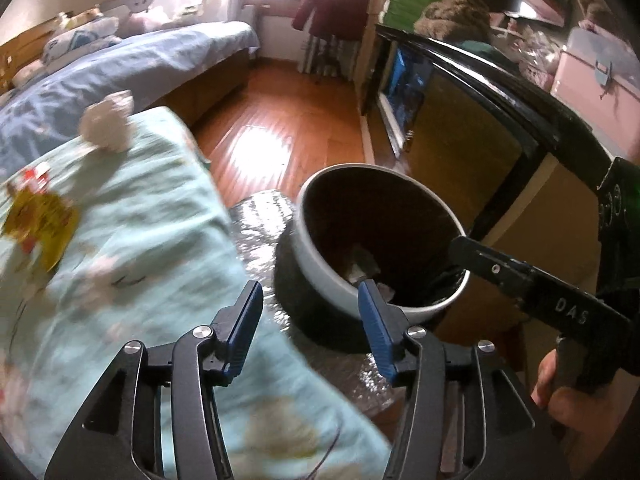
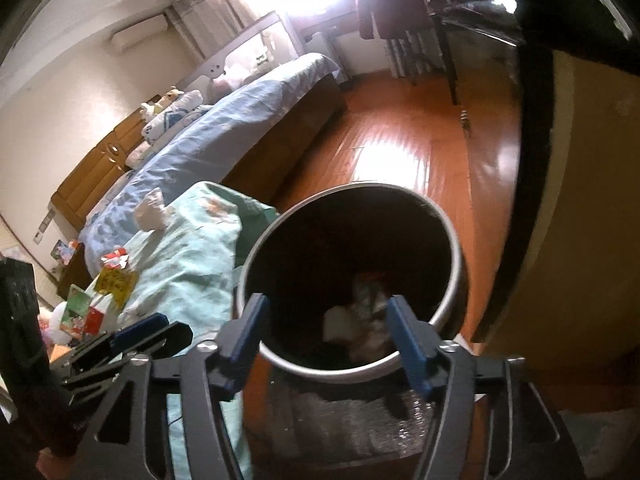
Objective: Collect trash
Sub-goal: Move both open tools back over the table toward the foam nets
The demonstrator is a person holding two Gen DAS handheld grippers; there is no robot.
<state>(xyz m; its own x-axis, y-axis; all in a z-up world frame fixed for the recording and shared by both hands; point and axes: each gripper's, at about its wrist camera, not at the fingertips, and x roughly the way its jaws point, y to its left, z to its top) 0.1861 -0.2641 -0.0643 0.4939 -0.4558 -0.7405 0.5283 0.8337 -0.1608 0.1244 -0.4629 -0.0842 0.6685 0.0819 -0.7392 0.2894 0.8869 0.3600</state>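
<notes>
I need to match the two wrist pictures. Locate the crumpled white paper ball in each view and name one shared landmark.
Left wrist view: the crumpled white paper ball lies upper left, on the light green cloth.
Right wrist view: it lies left of centre, on the same cloth's far end.
Shared landmark: the round white-rimmed bin.

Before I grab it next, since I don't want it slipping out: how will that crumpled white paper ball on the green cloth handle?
The paper ball looks loosely wadded, so it is probably very light and will squash under a pinch. Its lumpy shape makes rolling far unlikely, though a nudge could skid it across the soft green cloth.
</notes>
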